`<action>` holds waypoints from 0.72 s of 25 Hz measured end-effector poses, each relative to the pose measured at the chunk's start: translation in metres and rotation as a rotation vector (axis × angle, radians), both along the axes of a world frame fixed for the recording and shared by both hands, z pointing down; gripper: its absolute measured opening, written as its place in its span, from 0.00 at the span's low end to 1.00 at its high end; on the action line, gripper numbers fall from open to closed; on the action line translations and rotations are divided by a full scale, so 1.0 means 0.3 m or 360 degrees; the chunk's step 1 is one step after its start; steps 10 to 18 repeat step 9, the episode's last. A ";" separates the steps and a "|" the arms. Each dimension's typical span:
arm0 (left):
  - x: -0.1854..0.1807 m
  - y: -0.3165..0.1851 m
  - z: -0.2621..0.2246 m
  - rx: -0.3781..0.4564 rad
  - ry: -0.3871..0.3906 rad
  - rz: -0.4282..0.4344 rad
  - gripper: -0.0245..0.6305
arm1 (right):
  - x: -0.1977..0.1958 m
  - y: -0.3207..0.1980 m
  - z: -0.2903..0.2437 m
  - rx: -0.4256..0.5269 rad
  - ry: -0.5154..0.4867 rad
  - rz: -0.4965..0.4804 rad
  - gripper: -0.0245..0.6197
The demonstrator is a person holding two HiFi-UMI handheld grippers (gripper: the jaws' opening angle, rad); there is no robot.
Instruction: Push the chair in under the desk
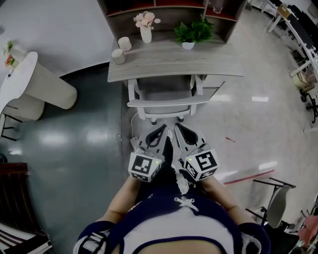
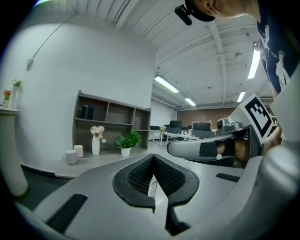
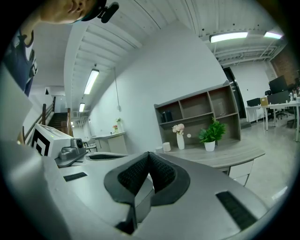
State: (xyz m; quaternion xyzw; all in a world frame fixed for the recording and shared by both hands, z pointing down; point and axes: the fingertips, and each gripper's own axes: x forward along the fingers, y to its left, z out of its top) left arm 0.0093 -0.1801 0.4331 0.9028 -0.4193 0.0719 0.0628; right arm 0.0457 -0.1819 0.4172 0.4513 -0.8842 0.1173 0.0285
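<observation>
A white chair with a grey seat [image 1: 162, 91] stands at the grey wooden desk [image 1: 218, 67], its seat partly under the desktop and its backrest [image 1: 166, 103] toward me. My left gripper [image 1: 162, 130] and right gripper [image 1: 178, 128] are side by side just behind the backrest, both shut with nothing between their jaws. I cannot tell whether the tips touch the chair. In the left gripper view the shut left gripper [image 2: 153, 157] points at the desk [image 2: 93, 163], with the right gripper [image 2: 206, 147] beside it. In the right gripper view the shut right gripper [image 3: 148, 154] faces the desk [image 3: 229, 157].
On the desk stand a vase of flowers [image 1: 145, 27], a potted plant [image 1: 192, 32] and two mugs [image 1: 119, 56]. A shelf unit [image 1: 169, 11] backs the desk. A white rounded counter [image 1: 35, 84] is at the left, another chair [image 1: 276, 199] at the lower right.
</observation>
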 end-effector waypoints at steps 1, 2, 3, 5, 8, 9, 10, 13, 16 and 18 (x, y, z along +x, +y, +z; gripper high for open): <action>0.008 0.003 0.001 -0.0001 -0.0002 0.0007 0.05 | 0.006 0.007 -0.002 0.0001 -0.0002 0.0007 0.05; 0.018 0.005 0.002 -0.0002 -0.0003 0.0016 0.05 | 0.013 0.012 -0.002 0.0002 -0.0003 0.0015 0.05; 0.028 0.006 0.001 -0.0002 -0.0002 0.0027 0.05 | 0.018 0.015 -0.001 0.0002 -0.0005 0.0022 0.05; 0.043 0.002 -0.001 -0.0004 0.0006 0.0046 0.05 | 0.024 0.015 0.004 -0.0003 -0.0005 0.0031 0.05; 0.053 -0.008 0.001 -0.0003 0.0005 0.0060 0.05 | 0.024 0.011 0.009 -0.0006 -0.0001 0.0028 0.05; 0.054 -0.012 0.003 -0.0002 0.0003 0.0063 0.05 | 0.024 0.009 0.010 -0.0005 0.0001 0.0026 0.05; 0.054 -0.012 0.003 -0.0002 0.0003 0.0063 0.05 | 0.024 0.009 0.010 -0.0005 0.0001 0.0026 0.05; 0.054 -0.012 0.003 -0.0002 0.0003 0.0063 0.05 | 0.024 0.009 0.010 -0.0005 0.0001 0.0026 0.05; 0.054 -0.012 0.003 -0.0002 0.0003 0.0063 0.05 | 0.024 0.009 0.010 -0.0005 0.0001 0.0026 0.05; 0.054 -0.012 0.003 -0.0002 0.0003 0.0063 0.05 | 0.024 0.009 0.010 -0.0005 0.0001 0.0026 0.05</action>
